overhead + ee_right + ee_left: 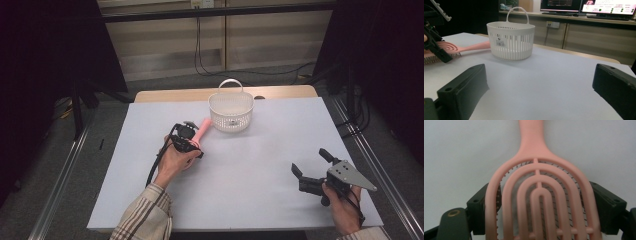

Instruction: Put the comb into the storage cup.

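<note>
A pink vented hairbrush [539, 170] lies bristles down on the white table sheet, its handle [204, 126] pointing toward a white slotted basket [231, 112]. My left gripper [192, 132] is over the brush head, and its two black jaws sit against the head's two sides [539, 202]. In the right gripper view the brush [469, 47] and the left gripper [435, 42] appear at the far left, beside the basket [510, 42]. My right gripper [310, 161] hovers near the table's front right, jaws wide apart with nothing between them [541, 85].
The white sheet [250, 165] covers a wooden table whose far edge [280, 92] shows behind the basket. Black cables trail on the floor beyond. Metal rails run along both sides of the table. Monitors stand on a counter in the background [604, 6].
</note>
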Tool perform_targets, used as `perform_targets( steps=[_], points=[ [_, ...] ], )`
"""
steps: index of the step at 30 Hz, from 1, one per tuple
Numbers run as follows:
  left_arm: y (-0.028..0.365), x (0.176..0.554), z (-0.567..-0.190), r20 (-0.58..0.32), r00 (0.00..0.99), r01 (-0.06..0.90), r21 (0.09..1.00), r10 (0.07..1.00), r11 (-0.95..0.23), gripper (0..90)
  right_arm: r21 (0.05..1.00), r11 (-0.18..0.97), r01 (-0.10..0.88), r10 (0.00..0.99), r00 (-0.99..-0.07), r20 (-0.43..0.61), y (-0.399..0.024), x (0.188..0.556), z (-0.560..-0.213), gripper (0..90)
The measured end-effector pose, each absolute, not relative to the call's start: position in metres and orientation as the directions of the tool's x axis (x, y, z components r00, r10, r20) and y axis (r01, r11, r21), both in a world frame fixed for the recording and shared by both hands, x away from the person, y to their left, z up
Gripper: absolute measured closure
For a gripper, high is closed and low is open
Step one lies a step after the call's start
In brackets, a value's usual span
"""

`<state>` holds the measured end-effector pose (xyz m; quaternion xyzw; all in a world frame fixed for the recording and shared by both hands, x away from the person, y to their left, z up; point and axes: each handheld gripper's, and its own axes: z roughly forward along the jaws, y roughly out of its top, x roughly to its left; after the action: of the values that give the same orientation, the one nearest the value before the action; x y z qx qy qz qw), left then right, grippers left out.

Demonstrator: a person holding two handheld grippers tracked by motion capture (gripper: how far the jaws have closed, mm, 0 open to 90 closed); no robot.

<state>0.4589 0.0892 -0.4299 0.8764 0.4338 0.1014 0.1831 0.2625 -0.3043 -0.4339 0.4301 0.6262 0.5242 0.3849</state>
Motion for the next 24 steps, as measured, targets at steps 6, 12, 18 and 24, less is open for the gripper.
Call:
perform_targets(
  steps=[6,12,18,24],
  points=[
    [0.089,0.457,-0.427,0.021,0.602,0.720,0.417,0.798,-0.554,19.3,0.988,0.080,0.134,0.942,-0.335,-0.031,-0.305,0.262,-0.434,0.0],
    [0.090,0.457,-0.426,0.027,0.591,0.725,0.422,0.806,-0.545,19.8,0.988,0.080,0.133,0.942,-0.335,-0.031,-0.304,0.262,-0.434,0.0],
    [0.093,0.457,-0.423,0.032,0.570,0.729,0.441,0.821,-0.524,20.0,0.988,0.079,0.134,0.942,-0.333,-0.030,-0.305,0.262,-0.434,0.0],
    [0.098,0.456,-0.419,0.024,0.565,0.726,0.460,0.825,-0.511,20.2,0.988,0.079,0.134,0.943,-0.333,-0.030,-0.305,0.262,-0.434,0.0]
  ],
)
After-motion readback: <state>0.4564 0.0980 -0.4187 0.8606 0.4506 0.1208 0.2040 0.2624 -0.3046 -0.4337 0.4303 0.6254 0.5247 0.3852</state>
